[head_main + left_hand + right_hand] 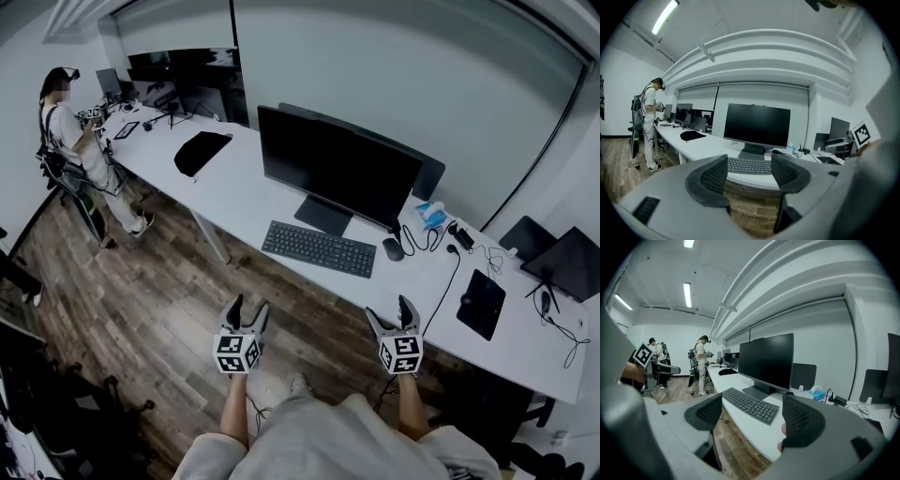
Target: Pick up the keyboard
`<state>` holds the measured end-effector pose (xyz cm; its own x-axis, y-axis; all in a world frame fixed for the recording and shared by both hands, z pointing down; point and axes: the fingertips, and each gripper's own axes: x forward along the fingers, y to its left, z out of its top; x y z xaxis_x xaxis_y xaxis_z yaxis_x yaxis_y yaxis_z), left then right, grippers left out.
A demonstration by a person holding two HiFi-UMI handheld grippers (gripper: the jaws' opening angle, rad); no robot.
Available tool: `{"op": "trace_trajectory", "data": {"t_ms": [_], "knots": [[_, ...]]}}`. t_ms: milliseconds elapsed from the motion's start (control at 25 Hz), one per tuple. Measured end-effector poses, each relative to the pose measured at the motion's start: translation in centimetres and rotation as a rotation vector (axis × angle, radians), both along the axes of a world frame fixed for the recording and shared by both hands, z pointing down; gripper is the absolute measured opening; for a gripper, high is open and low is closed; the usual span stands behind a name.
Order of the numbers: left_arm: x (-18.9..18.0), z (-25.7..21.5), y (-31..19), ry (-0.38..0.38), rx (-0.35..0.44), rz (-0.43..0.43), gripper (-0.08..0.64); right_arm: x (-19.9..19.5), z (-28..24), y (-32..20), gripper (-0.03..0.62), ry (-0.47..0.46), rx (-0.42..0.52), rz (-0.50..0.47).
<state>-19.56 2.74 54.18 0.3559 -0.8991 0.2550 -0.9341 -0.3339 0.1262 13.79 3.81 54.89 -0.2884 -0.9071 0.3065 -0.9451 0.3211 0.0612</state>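
Two spread, empty grippers: left gripper (pixel 248 306), right gripper (pixel 388 309). Keyboard (pixel 319 248) ahead of both; thin edge may slip free, mouse (pixel 393 249) ahead of right gripper risks knock.

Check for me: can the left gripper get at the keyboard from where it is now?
Probably yes. The left gripper is open and empty, short of the desk edge, and only floor and bare desktop lie between it and the keyboard. It has not reached it yet, though.

Illumination: even, cool, from ceiling strip lights (pixel 687 294). Shadows soft. Gripper views show strong fisheye distortion with dark vignetted corners.
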Motion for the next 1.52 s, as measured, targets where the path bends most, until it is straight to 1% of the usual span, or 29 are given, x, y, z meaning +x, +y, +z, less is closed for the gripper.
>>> {"op": "trace_trajectory", "data": {"t_ms": [160, 360, 640, 840, 1120, 1360, 1520], "knots": [[-1.4, 0.0, -3.4, -0.001, -0.002, 0.017, 0.29, -1.0, -0.2, -3.0, 0.397, 0.003, 0.003, 0.021], [-2.2, 0.4, -7.1, -0.002, -0.004, 0.044, 0.29, -1.7, 0.0, -5.9, 0.396, 0.003, 0.003, 0.048], [-2.9, 1.0, -10.3, -0.005, -0.014, 0.07, 0.29, -2.4, 0.7, -8.1, 0.397, 0.002, -0.01, 0.076], [-2.6, 1.7, -11.5, -0.005, -0.027, 0.087, 0.29, -2.1, 1.6, -8.5, 0.397, 0.004, -0.029, 0.096], [-2.1, 2.6, -12.8, 0.0, -0.045, 0.093, 0.29, -1.6, 2.5, -9.4, 0.397, 0.009, -0.05, 0.099], [-1.5, 3.6, -14.9, -0.004, -0.061, 0.093, 0.29, -1.1, 3.2, -11.6, 0.397, 0.002, -0.055, 0.1], [-1.0, 3.8, -17.1, -0.001, -0.067, 0.091, 0.29, -0.6, 3.7, -13.7, 0.397, 0.0, -0.064, 0.101]]}}
